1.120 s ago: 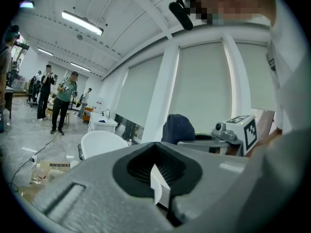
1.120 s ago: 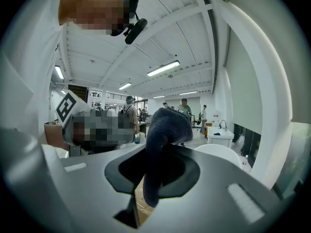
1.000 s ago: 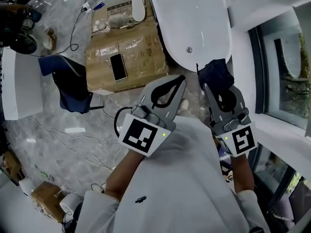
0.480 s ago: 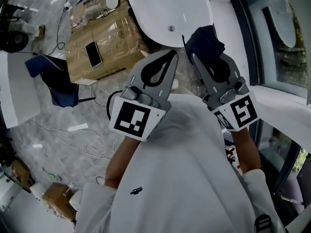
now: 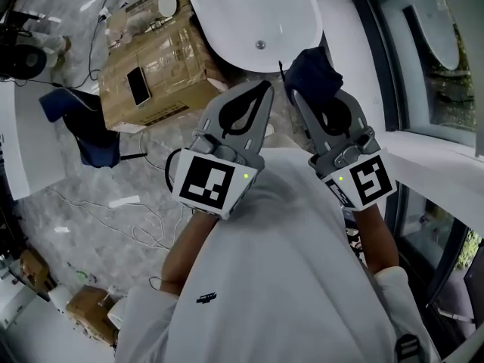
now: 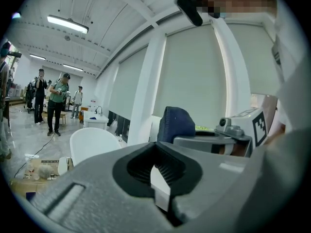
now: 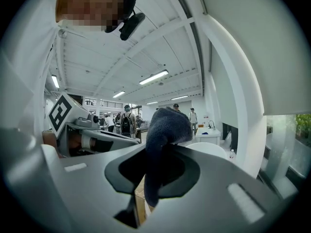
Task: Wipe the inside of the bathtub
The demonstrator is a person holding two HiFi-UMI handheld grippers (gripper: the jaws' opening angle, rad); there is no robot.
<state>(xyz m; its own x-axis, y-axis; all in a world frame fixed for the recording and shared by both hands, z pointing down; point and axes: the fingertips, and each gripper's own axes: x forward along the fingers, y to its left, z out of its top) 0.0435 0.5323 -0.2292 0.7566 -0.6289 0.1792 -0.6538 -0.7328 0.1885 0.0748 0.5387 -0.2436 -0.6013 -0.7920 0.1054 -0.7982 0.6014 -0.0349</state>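
Note:
A white bathtub (image 5: 249, 13) with a round drain (image 5: 260, 44) stands ahead of me in the head view, its near end just beyond both grippers. My right gripper (image 5: 293, 91) is shut on a dark blue cloth (image 5: 311, 70), which bunches above the tips; the cloth (image 7: 165, 130) also hangs between the jaws in the right gripper view. My left gripper (image 5: 265, 89) is held beside it, shut with nothing in it. From the left gripper view the tub (image 6: 92, 142) shows low at the left, and the cloth (image 6: 178, 124) sits to the right.
A taped cardboard box (image 5: 147, 66) with a phone (image 5: 138, 87) on top stands left of the tub. Cables (image 5: 113, 218) trail over the grey floor. A dark bag (image 5: 87, 131) lies at left. A window wall (image 5: 423, 74) runs along the right. Several people (image 6: 58, 98) stand far off.
The view has shifted so the tub sits closer under both grippers. Both grippers have risen toward the tub's near end, the right one still holding the cloth.

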